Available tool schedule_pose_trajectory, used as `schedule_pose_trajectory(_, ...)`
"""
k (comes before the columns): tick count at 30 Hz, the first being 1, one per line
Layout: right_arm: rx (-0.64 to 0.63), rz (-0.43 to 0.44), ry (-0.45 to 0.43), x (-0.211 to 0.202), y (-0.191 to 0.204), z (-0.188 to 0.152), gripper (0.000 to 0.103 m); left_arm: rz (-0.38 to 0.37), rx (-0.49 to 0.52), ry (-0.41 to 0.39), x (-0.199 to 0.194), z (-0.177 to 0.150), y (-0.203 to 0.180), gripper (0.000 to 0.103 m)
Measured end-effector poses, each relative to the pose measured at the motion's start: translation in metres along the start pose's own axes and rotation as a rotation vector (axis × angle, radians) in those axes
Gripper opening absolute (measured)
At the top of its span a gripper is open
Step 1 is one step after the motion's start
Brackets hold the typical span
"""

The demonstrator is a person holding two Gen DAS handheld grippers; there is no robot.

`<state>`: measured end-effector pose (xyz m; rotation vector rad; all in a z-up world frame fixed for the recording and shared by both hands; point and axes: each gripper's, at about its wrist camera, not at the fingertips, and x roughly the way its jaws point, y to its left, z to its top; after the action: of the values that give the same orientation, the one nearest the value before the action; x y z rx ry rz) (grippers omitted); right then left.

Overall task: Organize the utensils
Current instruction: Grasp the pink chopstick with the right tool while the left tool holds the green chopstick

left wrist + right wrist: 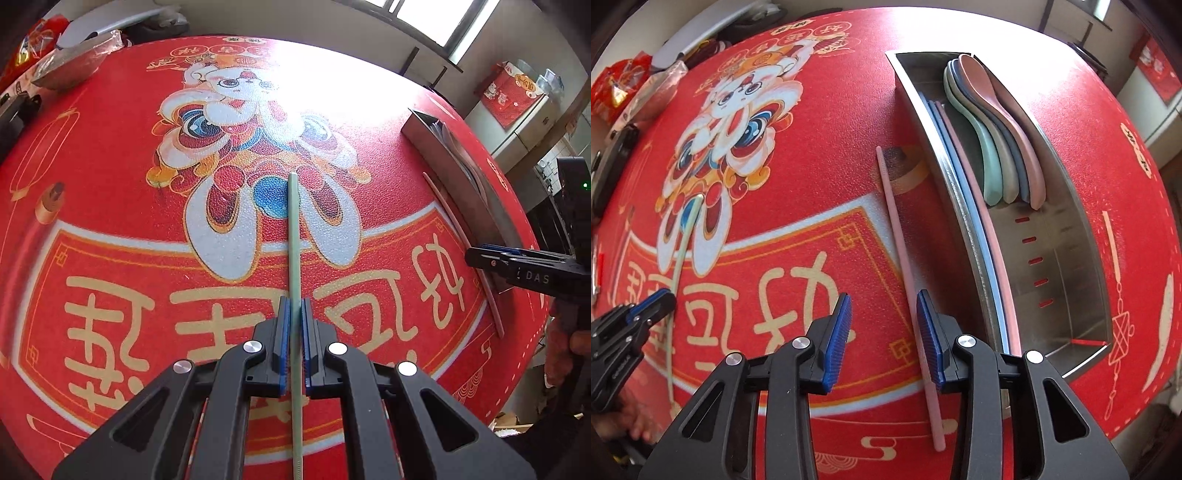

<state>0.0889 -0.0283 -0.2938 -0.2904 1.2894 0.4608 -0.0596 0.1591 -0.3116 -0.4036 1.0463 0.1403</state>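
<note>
Two chopsticks left to tidy, looks like. Closest to me, my left claw (295, 325) is clamped tight on the green chopstick (294, 236), which runs straight out ahead along the fingers, far tip out over the lion print on the red desk (110, 166).

My right claw (882, 332) is only partly open and sits over the pink chopstick (905, 266), which lies flat on the desk. That stick sits hard against the right-hand pad (929, 339) with a clear gap on the other side, so no grip yet. Its long axis runs away from me, leaning a bit left at the far end, roughly parallel to the steel tray (964, 206) just beside it.

My worry: since the stick is off-centre, closing could roll or skid it sideways instead of pinching it, or it might tip up crooked.

Further out, the tray already holds spoons (993, 125) and a few chopsticks along its near wall.
</note>
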Motion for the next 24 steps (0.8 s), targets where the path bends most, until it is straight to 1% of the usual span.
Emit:
schedule_pose_trajectory(5,-0.012,-0.047,0.008,0.005,0.002,0.002,0.030,-0.010,-0.004,0.001,0.000,0.000,0.001,0.006)
schedule_pose_trajectory(8,-0.001,-0.049,0.017,0.009,-0.001,0.003,0.026,-0.015,-0.010,0.001,0.000,0.001,0.002,0.006)
schedule_pose_trajectory(10,0.007,-0.036,0.020,0.010,-0.002,0.003,0.023,-0.014,-0.013,0.002,0.000,0.001,0.002,0.007)
schedule_pose_trajectory(14,-0.006,0.016,0.032,0.010,0.001,0.000,0.013,-0.011,-0.011,0.002,0.000,0.000,0.002,0.007)
schedule_pose_trajectory(16,-0.023,0.039,0.033,0.010,0.006,-0.002,0.011,-0.009,-0.009,0.002,0.000,0.001,0.002,0.007)
schedule_pose_trajectory(19,-0.039,0.055,0.027,0.009,0.010,-0.003,0.011,-0.008,-0.008,0.001,0.000,0.001,0.002,0.007)
schedule_pose_trajectory(24,-0.064,0.061,0.018,0.008,0.010,-0.006,0.011,0.004,-0.011,0.000,0.000,0.001,0.001,0.007)
